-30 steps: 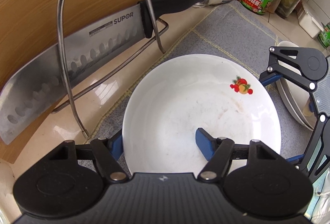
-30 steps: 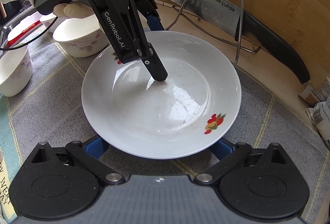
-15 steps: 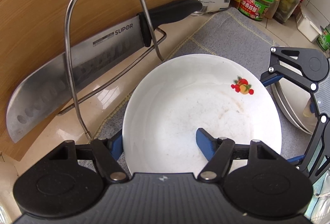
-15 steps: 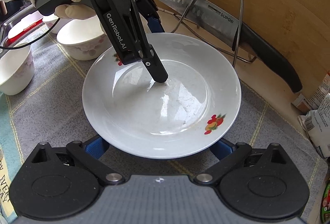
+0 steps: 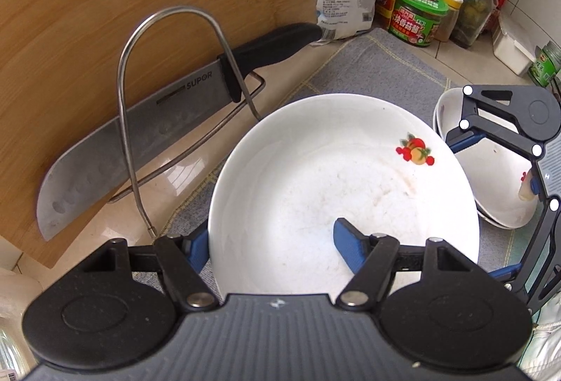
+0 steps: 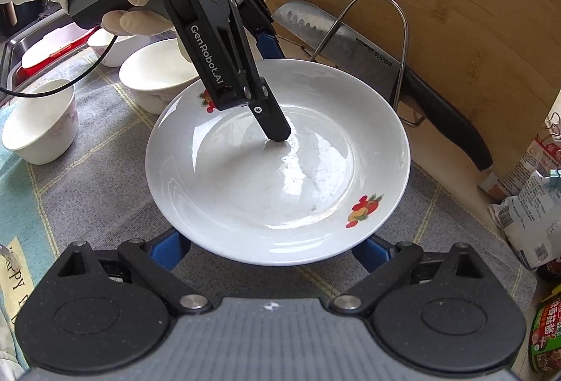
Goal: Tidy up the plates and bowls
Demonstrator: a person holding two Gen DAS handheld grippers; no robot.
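Observation:
A white plate with a fruit print (image 5: 343, 191) is gripped at its rim by my left gripper (image 5: 270, 247), one finger inside the dish and one outside, and is raised off the grey mat. In the right wrist view the same plate (image 6: 277, 170) hangs over my open right gripper (image 6: 273, 251), whose blue fingers (image 6: 371, 254) show under its near rim on both sides. A stack of white plates (image 5: 491, 177) sits to the right, behind the right gripper. Three white bowls (image 6: 157, 75) stand on the mat at left.
A wire rack (image 5: 168, 121) holds a SUPOR cleaver (image 5: 147, 132) against a bamboo cutting board (image 5: 122, 12). Jars, bottles and bags (image 5: 420, 12) crowd the back corner. A sink edge (image 6: 21, 44) lies at far left.
The plate has risen in the left gripper's hold and both cameras have pulled up and away from the rack. The plate stack at right has come into fuller view.

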